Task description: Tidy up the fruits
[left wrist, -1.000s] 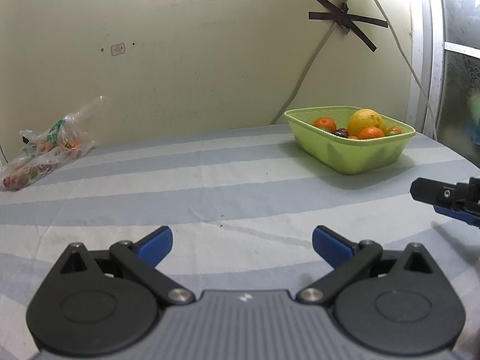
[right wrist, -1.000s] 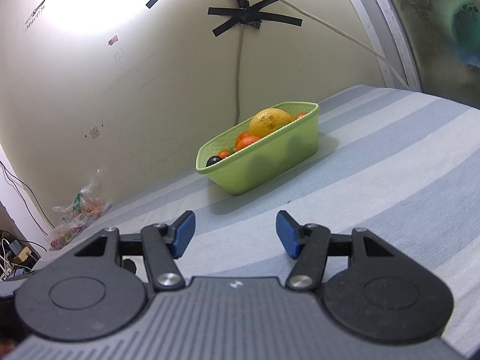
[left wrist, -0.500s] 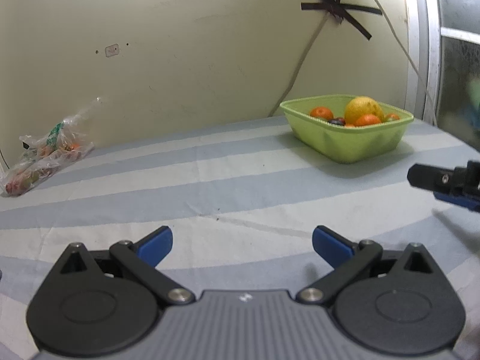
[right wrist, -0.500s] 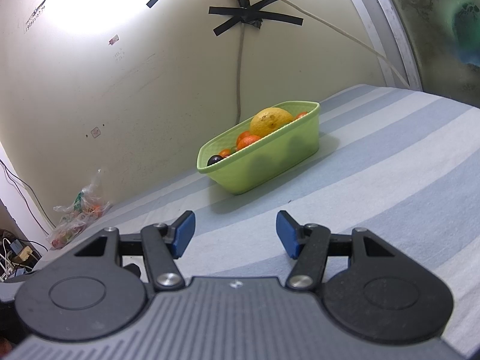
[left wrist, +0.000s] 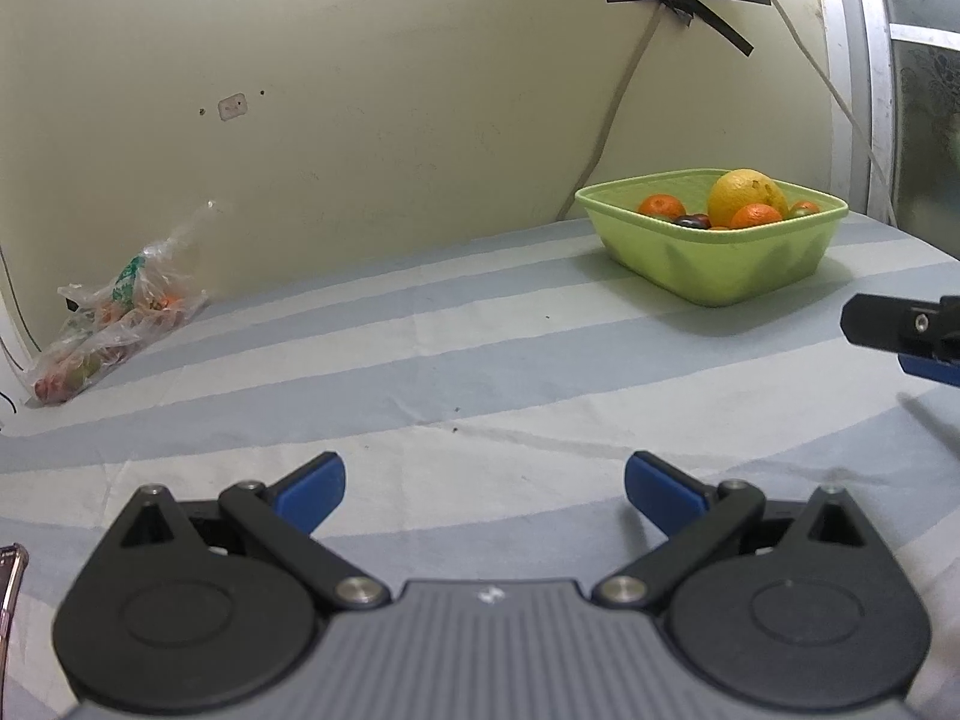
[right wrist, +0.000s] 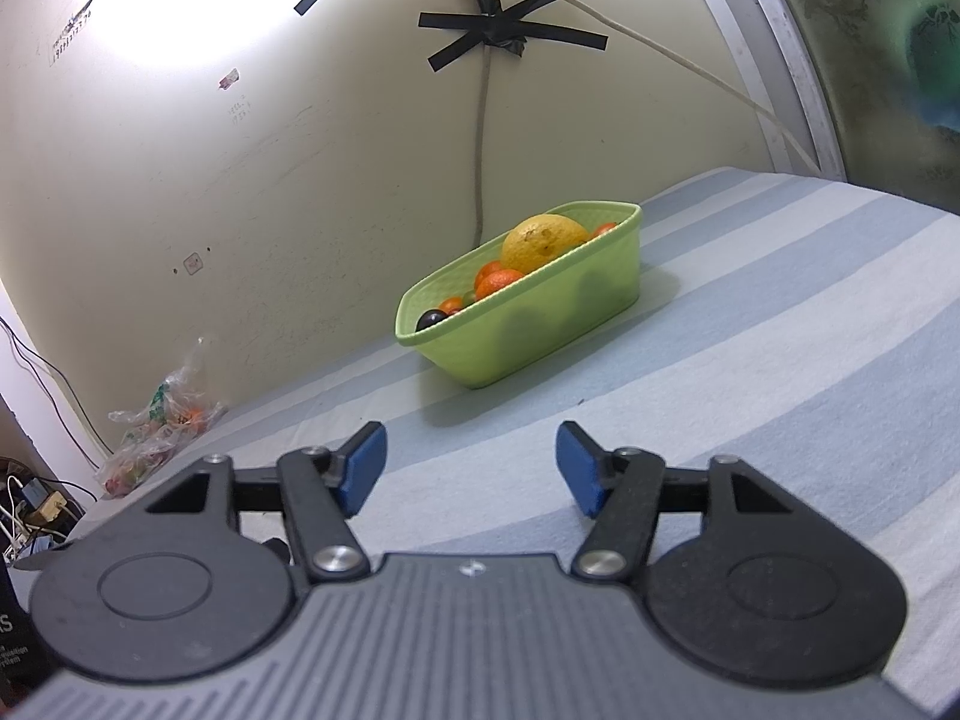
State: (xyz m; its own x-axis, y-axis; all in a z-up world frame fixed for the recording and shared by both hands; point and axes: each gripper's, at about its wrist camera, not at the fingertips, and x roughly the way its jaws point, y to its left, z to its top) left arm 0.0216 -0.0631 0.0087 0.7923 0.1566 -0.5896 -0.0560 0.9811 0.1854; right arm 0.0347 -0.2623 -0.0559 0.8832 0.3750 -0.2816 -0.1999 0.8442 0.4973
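A lime-green basket (left wrist: 720,276) (right wrist: 540,330) stands on the striped cloth near the wall. It holds a large yellow citrus (left wrist: 746,197) (right wrist: 543,243), several small oranges and a dark plum (left wrist: 693,221). My left gripper (left wrist: 485,492) hovers open and empty over the cloth, well short of the basket. My right gripper (right wrist: 471,468) is also empty, with its jaws opening and pointing at the basket from a distance. One of its fingers (left wrist: 894,327) pokes in at the right edge of the left wrist view.
A clear plastic bag with fruit (left wrist: 114,324) (right wrist: 159,435) lies at the far left by the wall. Cables taped to the wall (right wrist: 498,36) hang above the basket. A window frame (left wrist: 858,90) borders the right side. Wires and plugs (right wrist: 30,510) sit beyond the cloth's left edge.
The left wrist view has tilted up and rolled slightly, so the basket sits higher and more level. The right gripper's jaws have widened a little. Nothing on the cloth moved.
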